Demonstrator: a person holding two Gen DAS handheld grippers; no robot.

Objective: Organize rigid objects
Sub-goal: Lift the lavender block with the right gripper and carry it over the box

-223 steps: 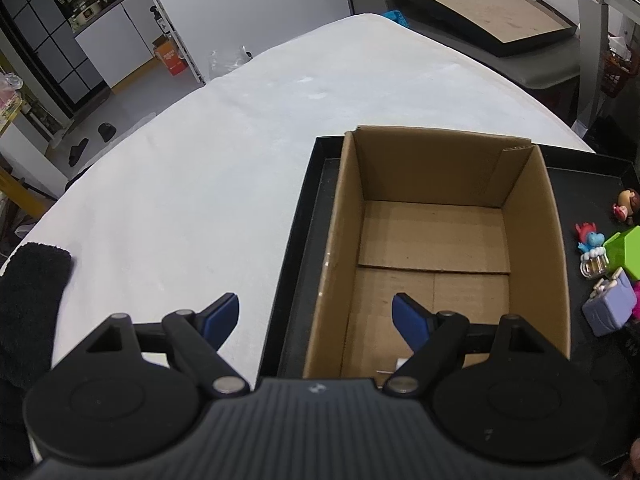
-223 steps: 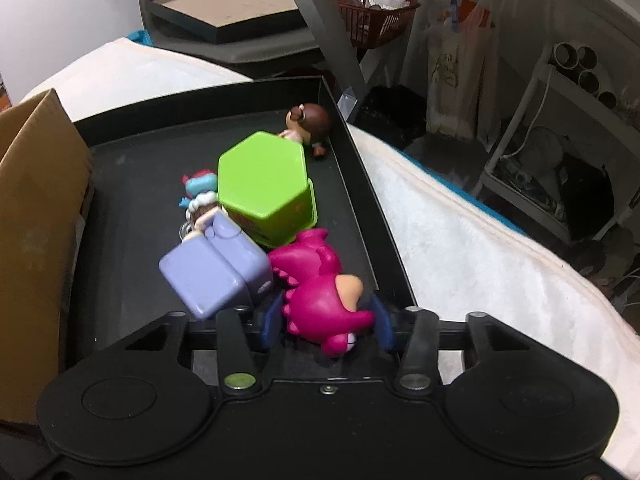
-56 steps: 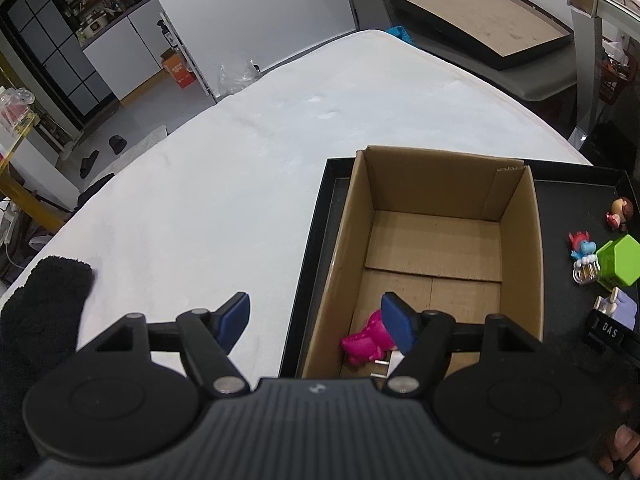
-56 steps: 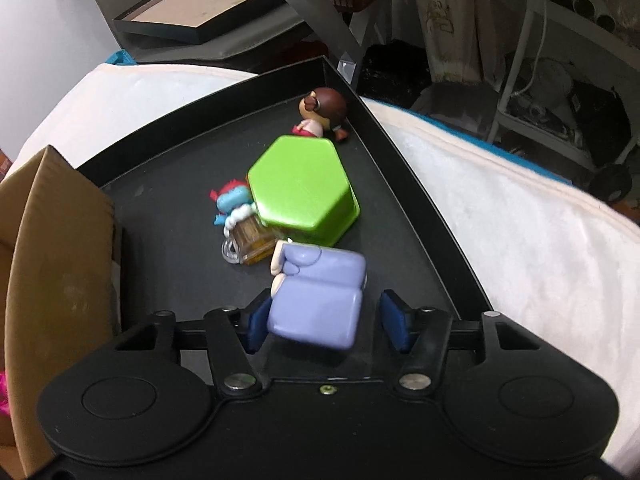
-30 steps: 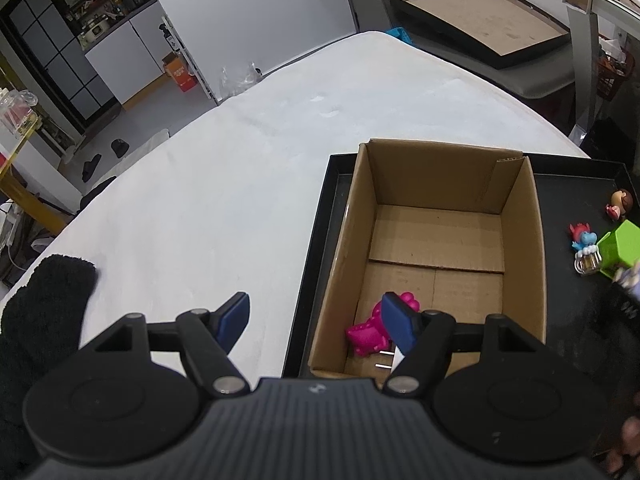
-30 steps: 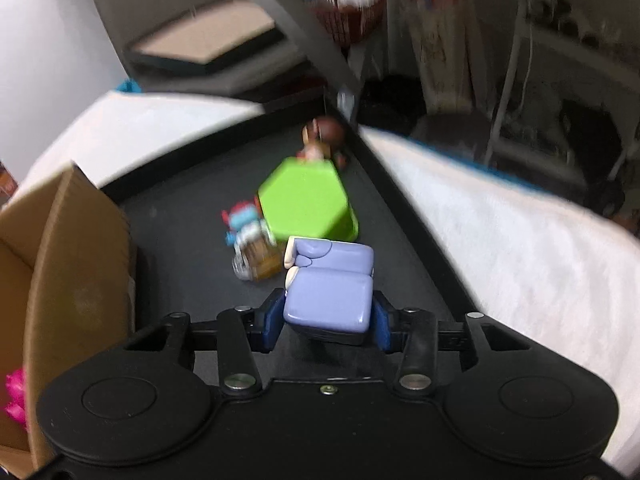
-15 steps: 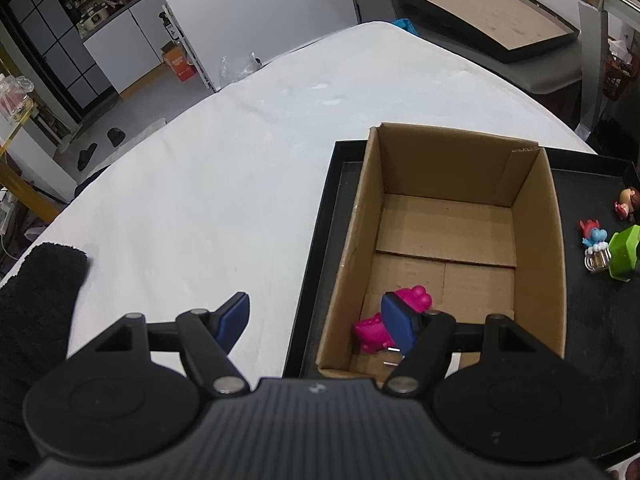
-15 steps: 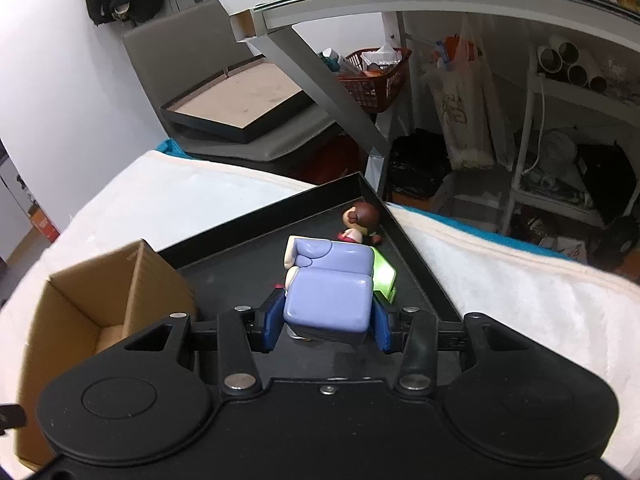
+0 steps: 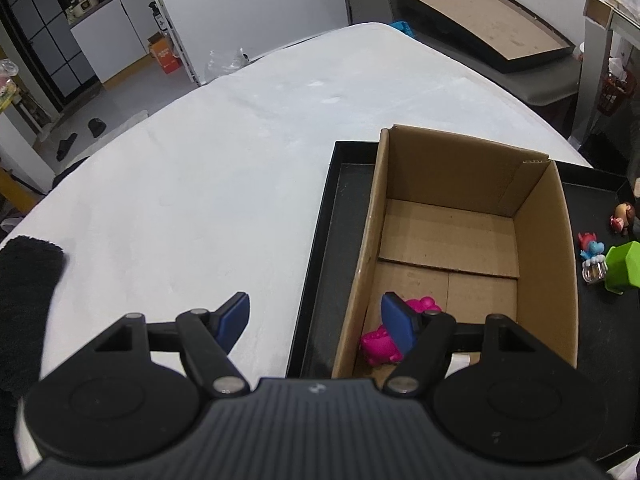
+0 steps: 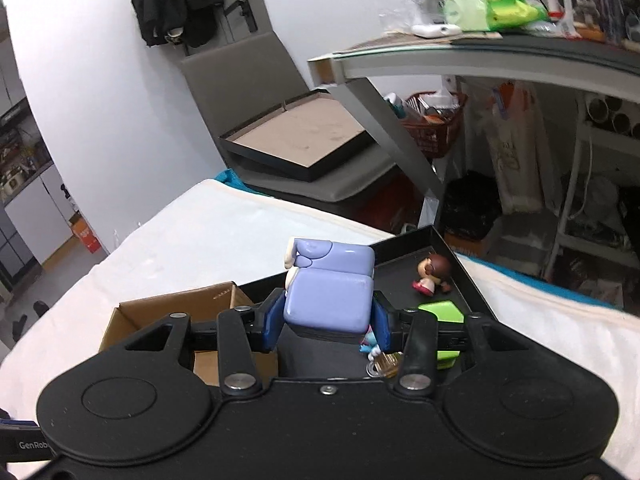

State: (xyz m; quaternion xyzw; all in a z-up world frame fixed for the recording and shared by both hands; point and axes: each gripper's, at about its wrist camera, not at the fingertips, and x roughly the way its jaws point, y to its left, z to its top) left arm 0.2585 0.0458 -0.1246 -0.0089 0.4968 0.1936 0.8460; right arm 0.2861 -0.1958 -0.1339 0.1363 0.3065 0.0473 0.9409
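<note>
My right gripper (image 10: pixel 326 326) is shut on a lavender block toy (image 10: pixel 328 288) and holds it high above the black tray (image 10: pixel 460 268). An open cardboard box (image 9: pixel 540 216) stands in the tray; it also shows in the right wrist view (image 10: pixel 168 308). A pink dinosaur toy (image 9: pixel 380 344) lies at the box's near end. My left gripper (image 9: pixel 316 320) is open and empty, over the tray's left rim by the box's near left corner. A green hexagonal block (image 9: pixel 624 264), a small blue-and-red figure (image 9: pixel 592 244) and a brown-haired doll (image 9: pixel 624 216) lie on the tray right of the box.
The tray (image 9: pixel 320 240) rests on a white cloth-covered table (image 9: pixel 200 184). A dark cloth (image 9: pixel 24 288) lies at the table's left edge. A second tray (image 10: pixel 296 144) sits on a chair behind. A glass desk (image 10: pixel 480 60) stands to the right.
My right gripper has risen further with the lavender block and now looks over the box and tray from higher up. My left gripper has barely moved.
</note>
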